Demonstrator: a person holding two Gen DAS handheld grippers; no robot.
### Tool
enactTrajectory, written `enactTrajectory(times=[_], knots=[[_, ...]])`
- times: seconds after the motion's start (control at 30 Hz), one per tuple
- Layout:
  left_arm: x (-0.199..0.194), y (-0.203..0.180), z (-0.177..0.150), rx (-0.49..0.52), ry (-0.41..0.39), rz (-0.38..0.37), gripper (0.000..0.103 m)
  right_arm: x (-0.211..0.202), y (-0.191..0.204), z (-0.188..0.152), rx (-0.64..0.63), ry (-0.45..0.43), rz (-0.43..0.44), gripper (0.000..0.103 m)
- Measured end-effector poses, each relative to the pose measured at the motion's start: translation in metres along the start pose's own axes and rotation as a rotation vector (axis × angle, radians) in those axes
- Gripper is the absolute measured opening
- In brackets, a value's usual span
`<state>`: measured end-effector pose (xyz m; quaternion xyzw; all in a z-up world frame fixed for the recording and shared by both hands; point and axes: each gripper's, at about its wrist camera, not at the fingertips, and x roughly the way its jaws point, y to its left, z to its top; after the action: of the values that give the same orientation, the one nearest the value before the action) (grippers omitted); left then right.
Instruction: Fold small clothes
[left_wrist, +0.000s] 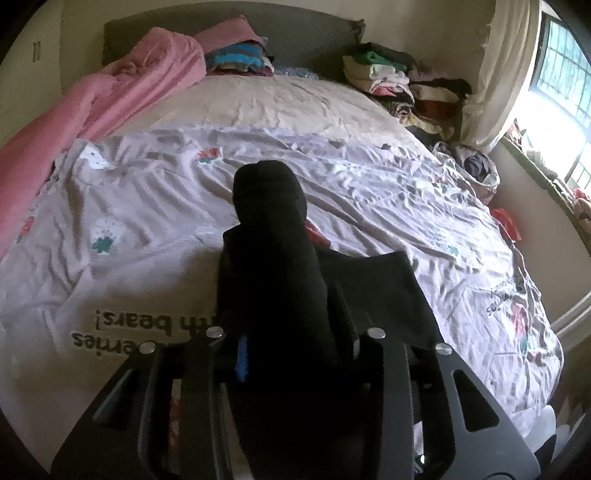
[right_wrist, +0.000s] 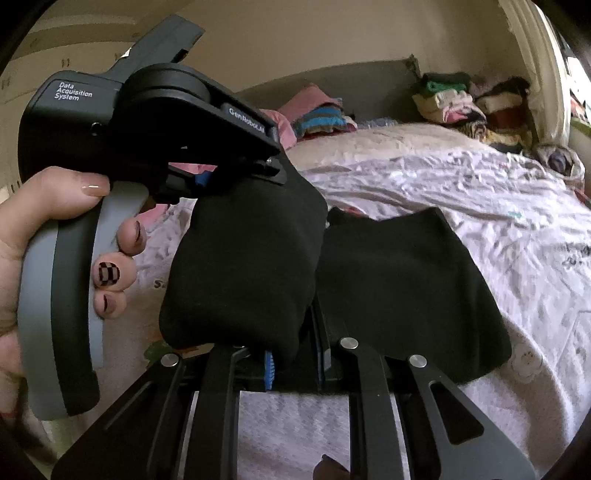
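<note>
Black cloth (right_wrist: 243, 266) hangs in the air over the bed, gripped by both tools. In the right wrist view the left gripper (right_wrist: 240, 175) enters from the upper left, its hand (right_wrist: 55, 258) wrapped around the grey handle (patterned nails show). Its fingers are closed on the top edge of the cloth, and a folded bundle drops straight down from the clamp.

The right gripper (right_wrist: 295, 363) sits at the bottom of the same view. Blue pads (right_wrist: 269, 369) show at the bundle's lower edge, and the cloth passes between the fingers, but the fabric covers the tips, so I cannot tell if they are clamped or only close together. A second flap of the cloth spreads to the right, draped over the right finger and hanging above the sheet (right_wrist: 498, 206).

Left wrist view: the cloth (left_wrist: 269, 236) stands up between the left gripper (left_wrist: 295, 339) fingers as a dark column, one blue pad (left_wrist: 242, 356) visible beside it, a flat flap off to the right. Below lies the white printed sheet (left_wrist: 147, 192), heavily creased, with lettering near the gripper.

Pink blanket (left_wrist: 92, 99) is bunched along the left side. Clothes pile (left_wrist: 391, 77) sits at the far right corner by the headboard (left_wrist: 295, 40). Window (left_wrist: 561, 74) is bright at the right.
</note>
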<state>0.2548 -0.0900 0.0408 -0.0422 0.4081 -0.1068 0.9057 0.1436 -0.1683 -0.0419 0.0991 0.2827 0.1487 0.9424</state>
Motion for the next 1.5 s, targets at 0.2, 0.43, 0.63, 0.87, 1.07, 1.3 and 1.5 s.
enactTrajectory(times=[0.2, 0.43, 0.63, 0.87, 1.07, 1.3, 1.5], knots=[[0.019, -0.014, 0.0, 0.008, 0.035, -0.009, 0.035, 0.004, -0.016, -0.005, 0.056, 0.032, 0.01, 0.015], [0.04, -0.03, -0.001, 0.019, 0.076, -0.024, 0.051, 0.012, -0.044, -0.012, 0.174, 0.089, 0.051, 0.017], [0.053, -0.041, -0.003, 0.006, 0.121, -0.057, 0.069, 0.013, -0.059, -0.017, 0.236, 0.111, 0.071, 0.026], [0.059, -0.041, -0.004, -0.068, 0.178, -0.227, 0.086, 0.017, -0.083, -0.022, 0.381, 0.155, 0.155, 0.031], [0.04, -0.034, -0.004, -0.09, 0.14, -0.282, 0.088, 0.011, -0.097, -0.026, 0.444, 0.191, 0.229, 0.045], [0.019, 0.002, -0.024, -0.076, 0.046, -0.15, 0.088, -0.012, -0.111, -0.003, 0.431, 0.171, 0.228, 0.079], [0.027, 0.024, -0.05, -0.037, 0.038, -0.043, 0.088, 0.007, -0.13, 0.032, 0.482, 0.235, 0.203, 0.084]])
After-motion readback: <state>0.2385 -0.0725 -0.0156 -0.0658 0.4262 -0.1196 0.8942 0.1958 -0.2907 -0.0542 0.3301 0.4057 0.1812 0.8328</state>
